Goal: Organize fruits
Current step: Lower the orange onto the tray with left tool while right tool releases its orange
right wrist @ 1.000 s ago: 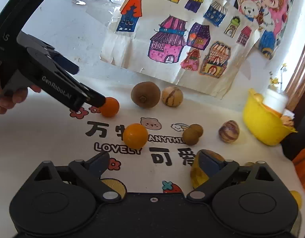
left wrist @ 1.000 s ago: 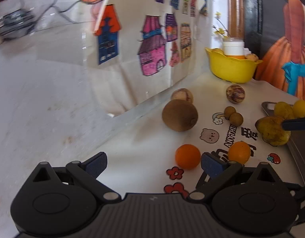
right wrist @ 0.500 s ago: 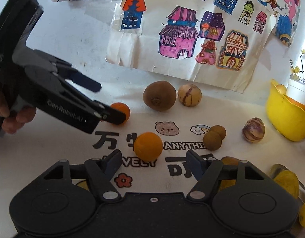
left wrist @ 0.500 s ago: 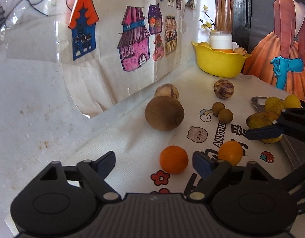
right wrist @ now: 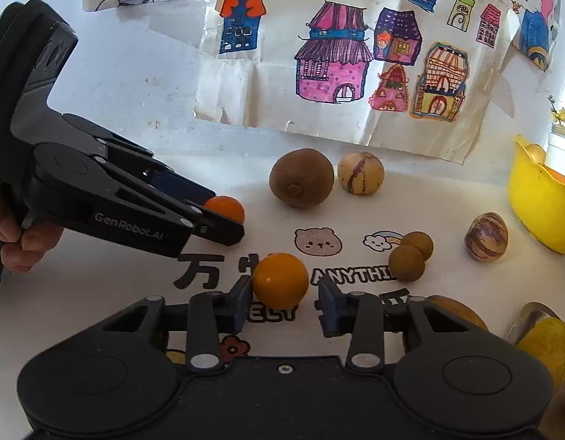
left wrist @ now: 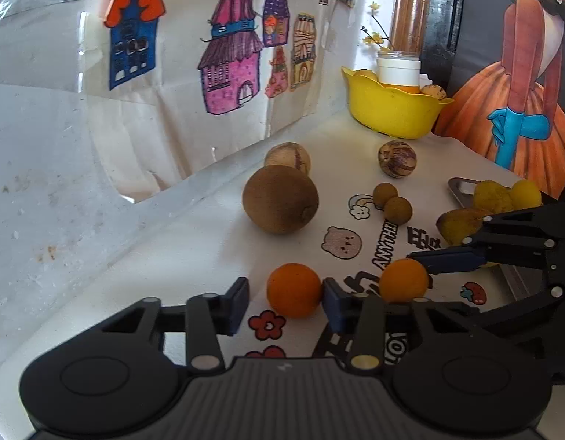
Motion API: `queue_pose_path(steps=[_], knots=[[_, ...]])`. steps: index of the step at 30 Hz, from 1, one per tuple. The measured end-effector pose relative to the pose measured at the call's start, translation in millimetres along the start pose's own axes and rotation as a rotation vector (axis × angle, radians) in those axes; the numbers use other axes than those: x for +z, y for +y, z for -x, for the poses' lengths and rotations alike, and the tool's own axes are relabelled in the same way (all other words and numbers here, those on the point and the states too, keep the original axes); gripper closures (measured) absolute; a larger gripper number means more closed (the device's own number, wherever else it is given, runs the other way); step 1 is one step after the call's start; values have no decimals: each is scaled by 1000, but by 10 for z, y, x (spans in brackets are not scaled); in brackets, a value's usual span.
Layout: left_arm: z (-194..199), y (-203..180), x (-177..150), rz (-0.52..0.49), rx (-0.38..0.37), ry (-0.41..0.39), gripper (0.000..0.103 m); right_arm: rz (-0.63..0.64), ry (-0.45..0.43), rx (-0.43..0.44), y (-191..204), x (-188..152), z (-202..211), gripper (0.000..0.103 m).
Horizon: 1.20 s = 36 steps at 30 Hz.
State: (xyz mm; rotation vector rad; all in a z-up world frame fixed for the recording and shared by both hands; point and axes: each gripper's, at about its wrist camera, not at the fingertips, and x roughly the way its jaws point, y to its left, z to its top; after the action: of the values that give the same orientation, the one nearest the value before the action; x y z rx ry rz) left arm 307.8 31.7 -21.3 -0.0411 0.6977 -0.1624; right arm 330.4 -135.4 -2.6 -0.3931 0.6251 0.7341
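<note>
White bench (left wrist: 179, 256) with cartoon print carries the fruit below taped house drawings. Left gripper (left wrist: 285, 302) is closing narrow around a small orange (left wrist: 294, 289), one pad touching (the other just apart), while the right gripper (right wrist: 284, 302) closes likewise around a second orange (right wrist: 280, 280). Yellow fruit (right wrist: 546, 344) at the right edge is cut off.

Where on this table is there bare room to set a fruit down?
Free: the white strip along the wall left of the kiwi, and the cloth under the left gripper. Crowded: the middle, where both closing grippers straddle an orange each, and the right side, with longans, passion fruit, yellow bowl and tray.
</note>
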Motion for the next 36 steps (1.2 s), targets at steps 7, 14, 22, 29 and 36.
queue_pose_path(steps=[7,14,22,29,36], knots=[[-7,-56,-2,-20,5,-2,68,6,-2,9,20,4,-20,68],[6,-50,9,5,-1,4,69,-25,-14,18,-1,-40,33,68],[106,-146,56,0,4,-12,69,-49,-49,9,-29,-147,269,68],[210,-407,125,-15,-20,-31,69,-83,-77,-33,-181,-251,675,68],[262,-791,215,-33,-72,-65,69,-116,-97,-126,-434,-418,1120,68]])
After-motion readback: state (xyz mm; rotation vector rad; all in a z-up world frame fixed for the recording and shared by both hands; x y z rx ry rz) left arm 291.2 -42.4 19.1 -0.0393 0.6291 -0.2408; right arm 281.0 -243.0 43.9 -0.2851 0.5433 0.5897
